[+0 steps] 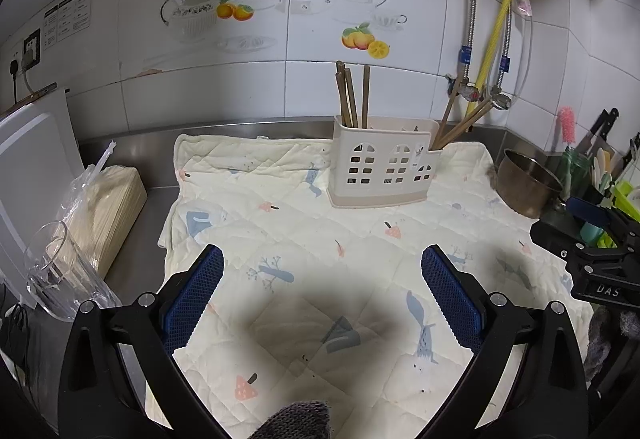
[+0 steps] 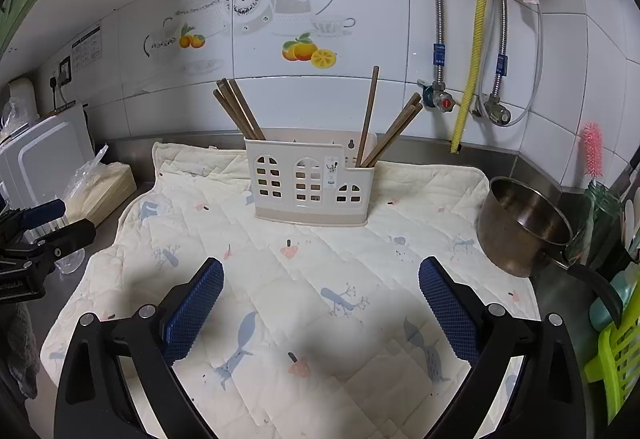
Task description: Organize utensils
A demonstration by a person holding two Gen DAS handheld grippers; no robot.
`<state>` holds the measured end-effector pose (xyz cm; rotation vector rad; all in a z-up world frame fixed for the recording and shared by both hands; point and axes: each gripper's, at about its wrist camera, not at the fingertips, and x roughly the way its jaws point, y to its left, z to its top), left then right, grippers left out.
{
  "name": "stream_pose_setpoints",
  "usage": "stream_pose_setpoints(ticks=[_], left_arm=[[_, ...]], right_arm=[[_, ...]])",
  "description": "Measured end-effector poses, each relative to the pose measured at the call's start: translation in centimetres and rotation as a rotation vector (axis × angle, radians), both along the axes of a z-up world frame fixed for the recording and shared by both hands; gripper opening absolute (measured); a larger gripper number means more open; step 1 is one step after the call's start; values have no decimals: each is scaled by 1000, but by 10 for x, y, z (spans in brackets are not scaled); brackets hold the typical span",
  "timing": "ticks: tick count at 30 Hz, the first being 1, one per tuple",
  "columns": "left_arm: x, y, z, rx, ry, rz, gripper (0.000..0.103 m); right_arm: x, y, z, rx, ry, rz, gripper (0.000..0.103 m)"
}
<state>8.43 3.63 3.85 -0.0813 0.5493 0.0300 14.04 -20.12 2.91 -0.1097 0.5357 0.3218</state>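
Note:
A cream plastic utensil holder (image 1: 382, 171) (image 2: 310, 185) stands on a quilted mat near the back wall. Brown chopsticks stand in its left compartment (image 1: 350, 95) (image 2: 238, 109) and lean out of its right compartment (image 1: 460, 121) (image 2: 390, 123). My left gripper (image 1: 322, 259) is open and empty above the mat, in front of the holder. My right gripper (image 2: 320, 271) is open and empty, also in front of the holder. The right gripper's body shows at the right of the left wrist view (image 1: 600, 259); the left gripper's body shows at the left of the right wrist view (image 2: 36, 247).
The quilted mat (image 1: 280, 207) (image 2: 280, 263) covers the steel counter. A steel pot (image 1: 528, 183) (image 2: 524, 227) sits at the mat's right edge. A glass (image 1: 60, 271), a bagged bundle of sticks (image 1: 108, 207) and a white board (image 1: 32, 167) stand left. A green rack (image 2: 616, 351) is right.

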Motion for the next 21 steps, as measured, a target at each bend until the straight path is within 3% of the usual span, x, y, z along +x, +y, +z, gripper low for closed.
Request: stream_pose_setpoints(ticks=[21], left_arm=[[0,-4,-10,7,28,-10,98]], right_arm=[[0,-1,-6,5,17,2,95]])
